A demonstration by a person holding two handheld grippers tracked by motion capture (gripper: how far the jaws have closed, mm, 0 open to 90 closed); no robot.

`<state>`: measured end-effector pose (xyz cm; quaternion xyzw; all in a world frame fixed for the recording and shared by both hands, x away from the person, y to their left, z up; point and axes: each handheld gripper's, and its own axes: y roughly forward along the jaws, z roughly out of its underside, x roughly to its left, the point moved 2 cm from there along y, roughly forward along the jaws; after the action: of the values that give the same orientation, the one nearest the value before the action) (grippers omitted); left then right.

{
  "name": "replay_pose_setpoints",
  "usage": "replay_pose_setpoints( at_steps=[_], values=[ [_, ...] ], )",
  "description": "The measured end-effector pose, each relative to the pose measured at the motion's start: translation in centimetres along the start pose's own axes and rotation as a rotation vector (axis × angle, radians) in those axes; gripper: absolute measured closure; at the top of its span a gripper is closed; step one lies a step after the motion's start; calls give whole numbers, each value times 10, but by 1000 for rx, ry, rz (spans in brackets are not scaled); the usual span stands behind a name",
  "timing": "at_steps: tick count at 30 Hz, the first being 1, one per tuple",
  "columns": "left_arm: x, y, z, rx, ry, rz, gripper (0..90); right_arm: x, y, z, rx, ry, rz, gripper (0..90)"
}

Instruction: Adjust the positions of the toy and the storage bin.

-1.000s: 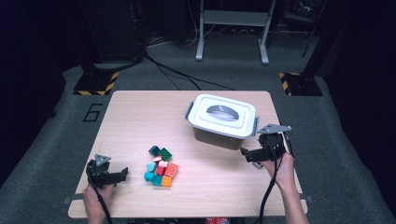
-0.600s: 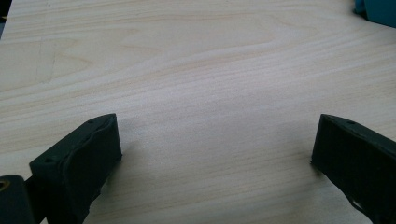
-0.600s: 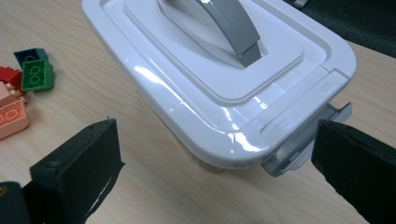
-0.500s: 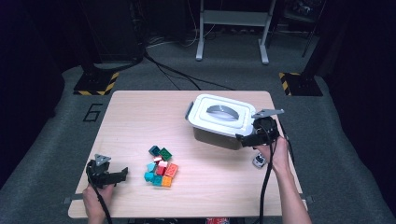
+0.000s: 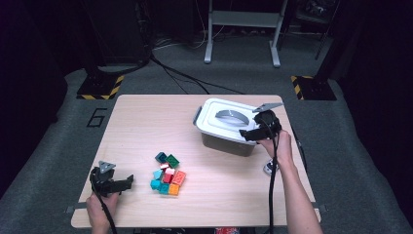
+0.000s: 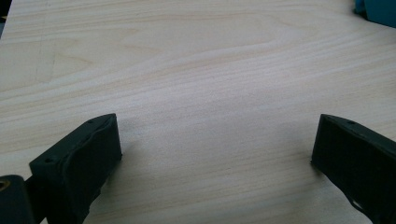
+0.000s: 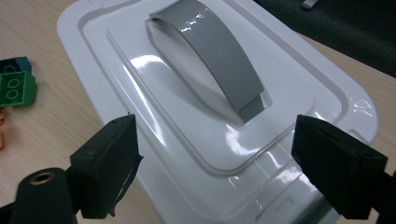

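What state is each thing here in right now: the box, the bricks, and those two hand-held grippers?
White box: lid on, grey handle lying flat.
Bricks: loose pile on the table, outside the box.
Left hand-held gripper: open, over bare wood.
Right hand-held gripper: open, jaws just been closing, above the lid.

We hold two black grippers (image 5: 124,183) (image 5: 249,134) (each topped by a grey three-cornered plate), black cables trailing, forearms bare

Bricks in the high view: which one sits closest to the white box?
The dark green brick at the top right of the pile, beside the dark blue brick. The others lie farther from the white box.
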<state>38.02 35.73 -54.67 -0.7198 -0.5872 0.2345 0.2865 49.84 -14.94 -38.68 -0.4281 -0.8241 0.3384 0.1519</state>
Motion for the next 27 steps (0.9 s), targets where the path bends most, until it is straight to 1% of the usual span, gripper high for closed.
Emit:
replay_pose_setpoints(
  at_steps=[2, 3, 4, 6, 7, 8, 9, 11, 13, 14, 15, 17, 19, 21, 22, 23, 24, 26, 27],
  values=[
    [0, 0, 0, 4, 1, 3, 13, -1, 4, -4, 7, -5, 2, 198],
    [0, 0, 0, 5, 1, 3, 13, -3, 7, -8, 6, -9, 2, 250],
    [0, 0, 0, 5, 1, 3, 13, -3, 7, -8, 6, -9, 2, 250],
    [0, 0, 0, 3, 1, 2, 13, -4, 11, -13, 1, -26, 14, 326],
    [0, 0, 0, 5, 2, 3, 13, -4, 13, -14, 9, -21, 9, 344],
    [1, -1, 0, 10, 7, 4, 13, -6, 15, -15, 13, -27, 6, 367],
    [0, 0, 0, 5, 3, 3, 13, -7, 19, -18, 28, -25, 0, 390],
    [0, 0, 0, 5, 2, 3, 13, -8, 21, -19, 30, -27, -4, 398],
    [1, 0, 0, 8, 9, 2, 13, -8, 26, -23, 29, -46, -1, 423],
    [1, 0, 0, 8, 9, 2, 13, -8, 26, -23, 29, -46, -1, 423],
    [1, -1, 0, 13, 10, 5, 13, -8, 27, -23, 43, -59, 3, 434],
    [1, -1, 0, 10, 10, 3, 13, -9, 31, -24, 52, -75, 10, 466],
    [1, -1, 0, 13, 11, 4, 13, -11, 33, -24, 53, -70, 26, 557],
    [1, -1, 0, 10, 11, 3, 13, -12, 33, -23, 47, -63, 26, 560],
    [1, 0, 0, 8, 10, 1, 13, -12, 33, -23, 56, -55, 25, 565],
    [1, -1, 0, 12, 11, 4, 13, -12, 33, -22, 57, -55, 26, 574],
    [1, -1, 0, 10, 5, 5, 13, -11, 33, -22, 69, -69, 31, 580],
    [0, -1, 0, 9, 2, 5, 13, -10, 32, -22, 76, -68, 29, 587],
    [0, 0, 0, 4, 2, 2, 13, -9, 32, -22, 70, -66, 29, 589]
  ],
)
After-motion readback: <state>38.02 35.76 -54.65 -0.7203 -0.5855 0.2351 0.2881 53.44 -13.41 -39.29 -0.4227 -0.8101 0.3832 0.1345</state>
